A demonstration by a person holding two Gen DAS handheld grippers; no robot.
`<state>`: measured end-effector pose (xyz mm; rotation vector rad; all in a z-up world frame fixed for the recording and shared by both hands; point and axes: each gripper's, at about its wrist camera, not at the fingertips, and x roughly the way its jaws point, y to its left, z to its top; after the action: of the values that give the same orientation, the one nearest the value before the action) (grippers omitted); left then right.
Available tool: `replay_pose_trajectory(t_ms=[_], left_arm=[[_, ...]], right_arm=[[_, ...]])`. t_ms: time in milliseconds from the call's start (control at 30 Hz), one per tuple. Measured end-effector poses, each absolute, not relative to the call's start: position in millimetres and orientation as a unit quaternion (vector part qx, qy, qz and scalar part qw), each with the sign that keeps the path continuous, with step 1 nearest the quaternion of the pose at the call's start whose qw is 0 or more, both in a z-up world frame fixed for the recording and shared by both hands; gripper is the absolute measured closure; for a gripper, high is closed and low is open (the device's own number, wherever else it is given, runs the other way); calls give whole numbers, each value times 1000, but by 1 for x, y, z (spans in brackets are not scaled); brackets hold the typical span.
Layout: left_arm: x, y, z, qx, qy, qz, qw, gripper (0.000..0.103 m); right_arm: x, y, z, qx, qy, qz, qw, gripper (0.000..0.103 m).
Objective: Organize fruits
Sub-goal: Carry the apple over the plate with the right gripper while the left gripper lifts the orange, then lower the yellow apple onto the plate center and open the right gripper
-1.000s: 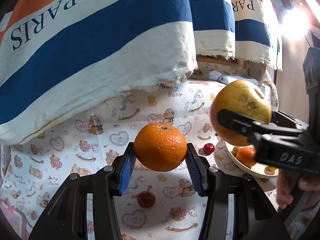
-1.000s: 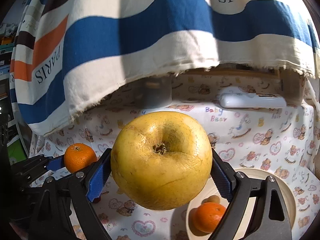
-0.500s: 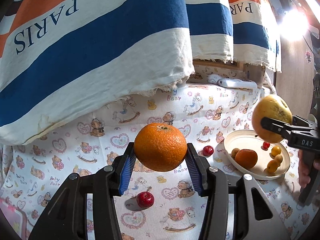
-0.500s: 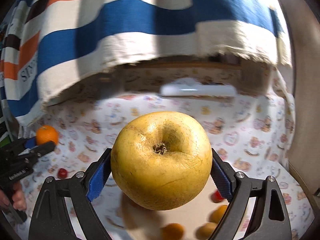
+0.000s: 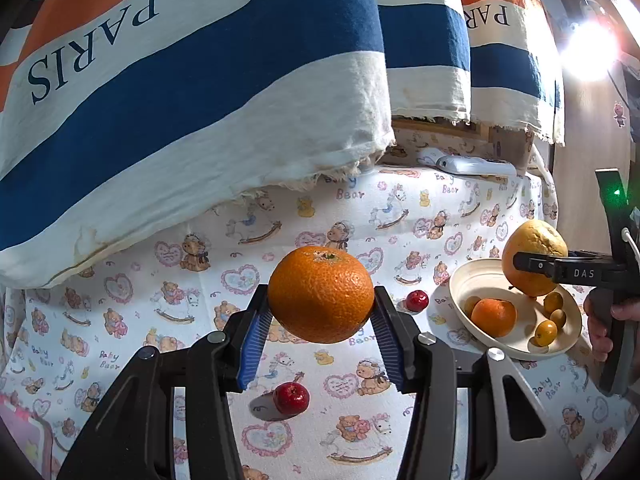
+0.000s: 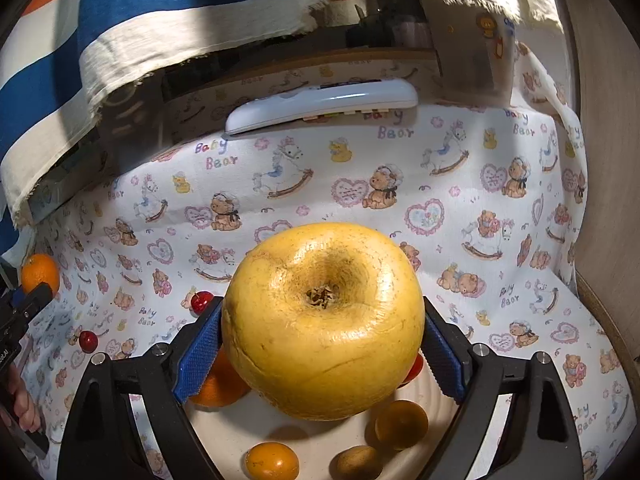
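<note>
Gripping one orange between its blue pads, the left tongs hold it in the air above the bear-print cloth, pads pressed on both sides of the fruit. Below these tongs, between the two arms, lies one small red fruit on the cloth; a second small red fruit lies just right of the right pad, between the tongs and the bowl. Above and behind the tongs hangs a striped cloth printed with the word PARIS, and a white remote rests at the far edge of the surface.

Further right, the right tongs stand wide around one large yellow fruit, their pads against its sides, carrying it over the bowl; from the left camera the fruit hangs above the bowl's far right part, and whether it touches anything inside cannot be told. In the bowl beneath these tongs sit one orange fruit on the left and three small yellow-orange fruits toward the right, plus one small red piece that peeks out beside the right pad. A hand holds the right tongs' grip.
</note>
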<state>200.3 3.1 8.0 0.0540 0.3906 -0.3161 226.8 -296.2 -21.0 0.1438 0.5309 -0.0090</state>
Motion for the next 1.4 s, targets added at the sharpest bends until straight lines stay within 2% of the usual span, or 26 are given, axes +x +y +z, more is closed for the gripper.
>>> replay_pose_trajectory(t_ms=[367, 600, 933, 1100, 1400], left_arm=[[198, 1, 8, 36, 191, -152, 969, 55], [175, -30, 24, 59, 180, -181, 965, 55], [185, -82, 12, 41, 272, -247, 929, 55], [188, -112, 10, 29, 317, -283, 905, 55], [188, -154, -14, 44, 360, -292, 885, 55]], right_arm=[[247, -304, -37, 89, 328, -14, 940, 12], [232, -302, -24, 71, 274, -25, 959, 12], [203, -312, 17, 73, 214, -28, 974, 12], [200, -312, 23, 60, 239, -55, 968, 12], [198, -326, 20, 106, 272, -35, 956, 12]])
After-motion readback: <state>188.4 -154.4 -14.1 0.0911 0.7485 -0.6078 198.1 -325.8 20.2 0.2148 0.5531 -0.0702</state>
